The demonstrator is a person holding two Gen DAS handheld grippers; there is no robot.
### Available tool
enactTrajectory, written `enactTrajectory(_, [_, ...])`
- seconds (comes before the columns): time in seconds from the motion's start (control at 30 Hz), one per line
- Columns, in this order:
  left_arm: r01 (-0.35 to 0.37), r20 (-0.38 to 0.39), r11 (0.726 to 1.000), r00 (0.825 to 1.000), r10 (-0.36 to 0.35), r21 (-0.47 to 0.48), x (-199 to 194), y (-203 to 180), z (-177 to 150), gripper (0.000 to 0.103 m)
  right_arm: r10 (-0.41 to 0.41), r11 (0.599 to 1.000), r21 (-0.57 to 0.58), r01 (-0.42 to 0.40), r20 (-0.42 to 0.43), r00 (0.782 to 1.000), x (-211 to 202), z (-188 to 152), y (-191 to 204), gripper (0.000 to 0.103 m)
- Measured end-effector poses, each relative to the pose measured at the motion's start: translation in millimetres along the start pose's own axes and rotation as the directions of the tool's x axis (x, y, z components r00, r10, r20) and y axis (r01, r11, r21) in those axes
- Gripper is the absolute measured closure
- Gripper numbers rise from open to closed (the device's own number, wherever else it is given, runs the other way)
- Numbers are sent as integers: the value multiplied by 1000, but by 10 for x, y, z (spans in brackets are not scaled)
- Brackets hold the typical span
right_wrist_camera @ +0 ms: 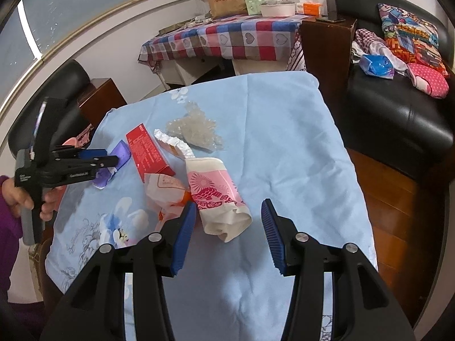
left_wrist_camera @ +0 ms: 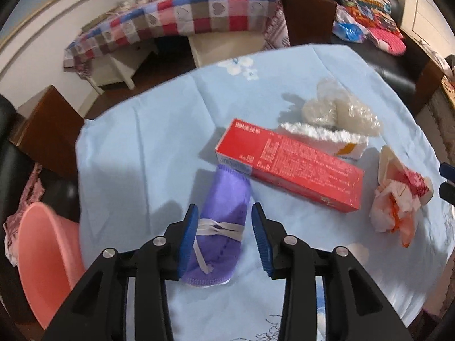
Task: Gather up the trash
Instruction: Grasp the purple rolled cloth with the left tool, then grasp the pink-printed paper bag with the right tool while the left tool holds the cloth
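Note:
Trash lies on a table under a light blue cloth [left_wrist_camera: 136, 142]. A purple mask [left_wrist_camera: 221, 204] lies between the fingers of my open left gripper [left_wrist_camera: 224, 213], which also shows from the side in the right wrist view [right_wrist_camera: 108, 160]. Beyond it lie a red box [left_wrist_camera: 290, 167], a white fluffy strip [left_wrist_camera: 321, 136], crumpled clear plastic [left_wrist_camera: 338, 110] and a pink-and-white paper bag [left_wrist_camera: 398, 196]. My right gripper [right_wrist_camera: 229, 209] is open over that paper bag [right_wrist_camera: 219, 196]; crumpled orange-white paper [right_wrist_camera: 165, 193] lies left of it.
A pink plastic basin [left_wrist_camera: 42, 258] stands below the table's left edge. A black sofa [right_wrist_camera: 398, 113] with cushions is to the right, a brown side table [right_wrist_camera: 324, 45] behind, and a checked-cloth table [right_wrist_camera: 227, 39] with bags at the back.

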State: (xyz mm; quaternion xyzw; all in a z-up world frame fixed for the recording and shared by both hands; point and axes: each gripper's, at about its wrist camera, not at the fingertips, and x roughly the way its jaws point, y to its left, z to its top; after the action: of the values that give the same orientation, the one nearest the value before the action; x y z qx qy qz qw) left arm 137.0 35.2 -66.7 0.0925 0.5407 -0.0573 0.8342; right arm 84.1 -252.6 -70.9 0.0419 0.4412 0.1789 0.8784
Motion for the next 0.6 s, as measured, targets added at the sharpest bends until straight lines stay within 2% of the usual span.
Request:
enactTrajectory(0.23, [-8,-9,1000,1000,8,-10,149,93,-37,61,11,1000,3,-11,-17,1000,23,1,-8,54])
enactTrajectory(0.27, [-5,-6,1000,1000,5,-16,162,111,-51,65,10,1000,1,-9,-17,1000,26,1,-9,54])
enactTrajectory(0.3, [-2,0,1000,1000,2,-23,159,125,-69,75,10,1000,-1,-10,-20,1000,36,0,-7,54])
enactTrajectory(0.37, [11,17,999,1000,-11,-46,116,163,-116,80,13,1000,-5,-13,-26,1000,51,-3,-4,54])
enactTrajectory(0.6, [118,115,981,988,-101,-152,-277,129,-382,81,25,998,-63,-28,-54,998,170,-11,82,54])
